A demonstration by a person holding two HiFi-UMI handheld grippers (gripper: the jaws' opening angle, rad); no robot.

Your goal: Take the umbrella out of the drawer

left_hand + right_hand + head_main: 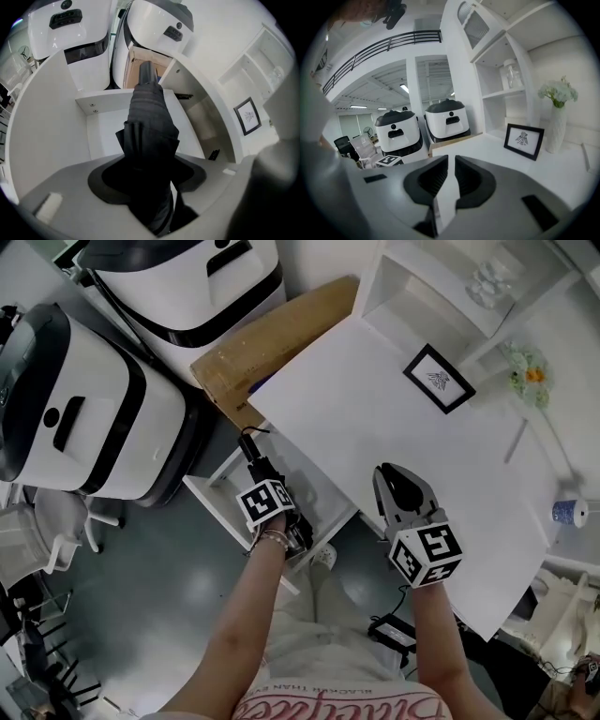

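A folded black umbrella (251, 454) is held in my left gripper (262, 476), whose jaws are shut on its lower part. In the left gripper view the umbrella (149, 117) runs straight out from between the jaws (149, 169), tip away from me, lifted above the open white drawer (105, 133). In the head view the drawer (217, 487) sticks out from under the white table (375, 399), at its left edge. My right gripper (398, 486) hovers over the table's near edge. Its jaws (449, 180) are drawn together with nothing between them.
Two big white-and-black machines (84, 418) (187, 277) stand left of the drawer, with a cardboard box (272, 329) leaning against the table. On the table are a framed picture (439, 378), a flower vase (525, 367) and a patterned cup (569, 513). A shelf unit stands behind.
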